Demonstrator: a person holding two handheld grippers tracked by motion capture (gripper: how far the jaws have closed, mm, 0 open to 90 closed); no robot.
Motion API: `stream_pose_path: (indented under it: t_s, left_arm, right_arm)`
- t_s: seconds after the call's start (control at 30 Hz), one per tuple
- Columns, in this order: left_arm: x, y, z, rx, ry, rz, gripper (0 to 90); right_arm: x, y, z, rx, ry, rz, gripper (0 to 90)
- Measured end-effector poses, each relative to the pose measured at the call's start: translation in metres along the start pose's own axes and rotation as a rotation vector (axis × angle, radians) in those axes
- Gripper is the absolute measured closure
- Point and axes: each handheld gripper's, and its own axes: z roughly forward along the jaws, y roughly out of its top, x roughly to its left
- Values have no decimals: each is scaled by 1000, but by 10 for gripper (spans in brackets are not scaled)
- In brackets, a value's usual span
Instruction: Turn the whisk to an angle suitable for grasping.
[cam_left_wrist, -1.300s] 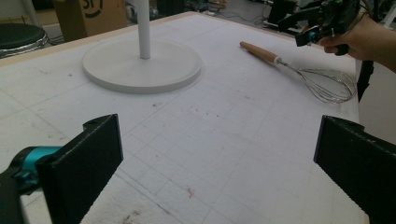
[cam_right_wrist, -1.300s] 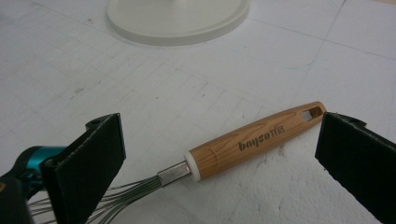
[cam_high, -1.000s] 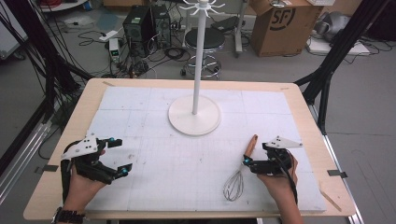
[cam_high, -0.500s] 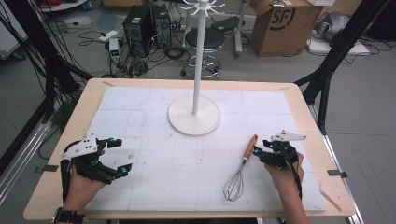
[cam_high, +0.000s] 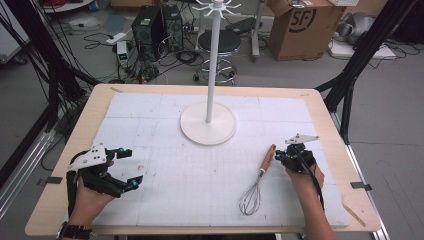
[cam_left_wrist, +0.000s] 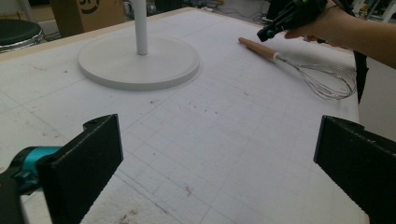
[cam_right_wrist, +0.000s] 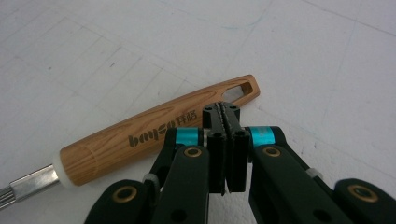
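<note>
A wire whisk (cam_high: 260, 175) with a wooden handle lies flat on the white mat, right of centre. My right gripper (cam_high: 280, 156) sits just right of the handle's tip, low over the mat. In the right gripper view its jaws (cam_right_wrist: 224, 112) have just been closing and now meet with nothing between them; the handle (cam_right_wrist: 154, 133) lies just beyond their tips. The left gripper (cam_high: 131, 168) rests at the front left, wide open and empty, far from the whisk. In the left gripper view, beyond the left gripper (cam_left_wrist: 219, 163), lie the whisk (cam_left_wrist: 289, 63) and the right gripper (cam_left_wrist: 264, 35).
A white stand (cam_high: 207, 125) with a round base and a tall pole topped by hooks rises at the mat's back centre, its base (cam_left_wrist: 137, 60) also in the left gripper view. The table's wooden edge (cam_high: 350, 200) frames the mat. Boxes, a stool and cables lie beyond the table.
The right gripper's jaws went from wide open to shut, empty, as the hand slid a little away from me beside the whisk handle. The left hand and the whisk stayed put.
</note>
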Motion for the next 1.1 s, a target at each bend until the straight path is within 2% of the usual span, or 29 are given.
stream_pose_path:
  t_s: [0.17, 0.33, 0.5, 0.6, 0.83, 0.97, 1.1]
  left_arm:
    - [-1, 0, 1, 2, -2, 0, 18]
    - [-1, 0, 1, 4, -1, 0, 18]
    - [-1, 0, 1, 2, -4, 1, 18]
    - [-1, 1, 1, 2, -4, 0, 18]
    - [-1, 1, 2, 5, -6, 4, 18]
    - [-1, 1, 2, 5, -7, 4, 18]
    - [-1, 1, 2, 4, -6, 3, 18]
  right_arm:
    - [-7, 5, 7, 54, -20, 15, 899]
    - [-10, 7, 13, 83, -26, 20, 900]
    - [-9, 8, 20, 104, -32, 17, 900]
    - [-9, 9, 21, 96, -26, 17, 900]
    - [-2, 16, 25, 100, -1, -3, 900]
    - [9, 25, 32, 107, 16, -51, 900]
    - [17, 32, 38, 112, 33, -73, 900]
